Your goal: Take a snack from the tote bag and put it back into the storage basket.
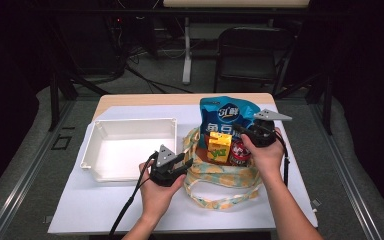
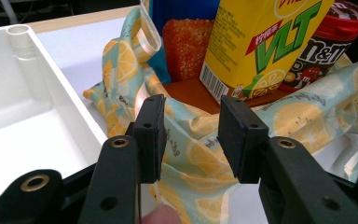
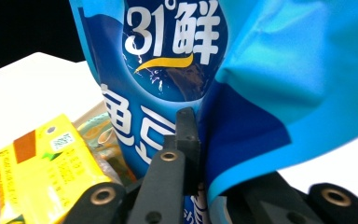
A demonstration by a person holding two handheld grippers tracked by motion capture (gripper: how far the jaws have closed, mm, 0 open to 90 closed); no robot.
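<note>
- The right tongs [image 1: 244, 134] are clenched on the blue snack bag [image 1: 225, 116], pinching a fold of it low on its right side; in the right gripper view the foil [image 3: 242, 93] bulges over the far jaw and hides it.
- The snack bag stands upright at the back of the cloth bag [image 1: 220, 175], well clear of the white tray [image 1: 96, 150].
- The left tongs [image 1: 185, 164] have their jaws part-way apart with the lemon-print cloth [image 2: 191, 154] between them; the pads [image 2: 151, 135] show a gap to the fabric, so they are released, not gripping.
- Just in front of the snack bag, inside the cloth bag, stands a yellow drink carton [image 1: 219, 147], upright and touching the snack bag's front.
- Beside the carton stands a dark candy jar [image 1: 240, 152] with a red lid, close under the right hand [image 1: 265, 155].
- In the left gripper view an orange packet [image 2: 185, 44] is wedged between the snack bag and the carton.
- The carton and jar crowd the snack bag's lower front; the cloth bag's raised rim and loose handles [image 1: 215, 199] surround it on the near side.
- The white tray lies on the table [image 1: 130, 210] left of the cloth bag, its near right corner just beside the left hand [image 1: 155, 192].
- A dark folding chair [image 1: 250, 50] stands on the floor beyond the table.
</note>
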